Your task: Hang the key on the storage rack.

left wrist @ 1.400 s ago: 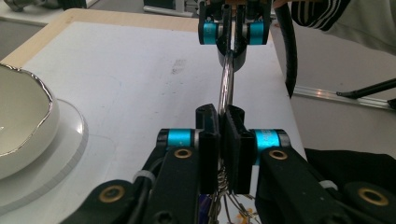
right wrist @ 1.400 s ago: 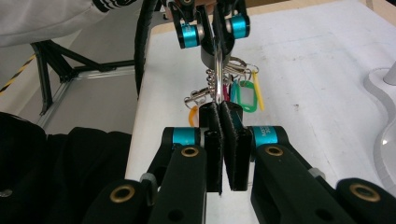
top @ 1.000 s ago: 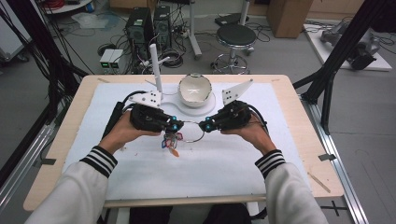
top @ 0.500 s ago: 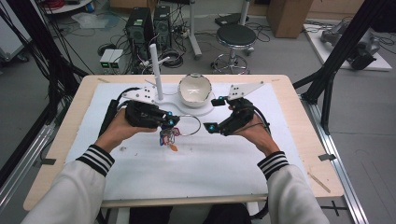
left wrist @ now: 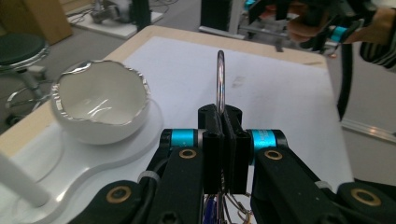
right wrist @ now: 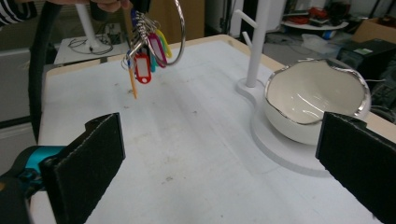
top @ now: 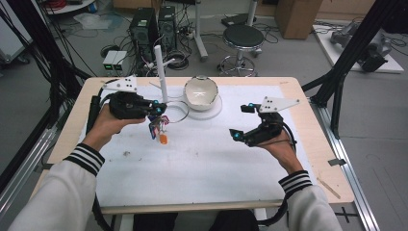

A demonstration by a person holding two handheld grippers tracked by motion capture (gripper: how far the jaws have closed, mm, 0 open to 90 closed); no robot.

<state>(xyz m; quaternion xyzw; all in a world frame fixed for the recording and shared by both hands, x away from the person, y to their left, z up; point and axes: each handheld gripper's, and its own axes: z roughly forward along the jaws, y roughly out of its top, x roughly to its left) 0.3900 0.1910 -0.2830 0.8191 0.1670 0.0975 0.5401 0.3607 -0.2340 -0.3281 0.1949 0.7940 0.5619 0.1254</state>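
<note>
Left claw [top: 159, 109] at upper left of centre in the high view, jaws pressed together on the metal ring [top: 176, 111], gripped edge-on; in the left gripper view the ring [left wrist: 220, 79] rising as a thin upright arc from between the two closed black jaws at mid-frame; below the claw, a bunch of coloured key tags [top: 159, 129] hanging from the ring, lifted above the tabletop [top: 202, 178], with an orange tag lowest; in the right gripper view the same tags [right wrist: 145, 58] dangling at upper left of the frame, red, blue, pink and yellow among them, the ring [right wrist: 180, 32] looping out to their right; right claw [top: 242, 121] at right of centre in the high view, jaws spread wide with nothing between them, well apart from the ring and tags; in the right gripper view the two black pads at the lower left and lower right corners, bare white tabletop [right wrist: 196, 154] between; white bowl [top: 200, 93] with a silver, wavy rim at upper centre of the high view, seated on a white base [top: 214, 111] just right of the ring; slim white post [top: 160, 72] standing upright from the same base, just above the left claw in the frame; in the left gripper view the bowl [left wrist: 100, 107] at left of the frame, near the closed jaws but not touching them; in the right gripper view the bowl [right wrist: 313, 100] at right, the post [right wrist: 258, 42] just left of it.
</note>
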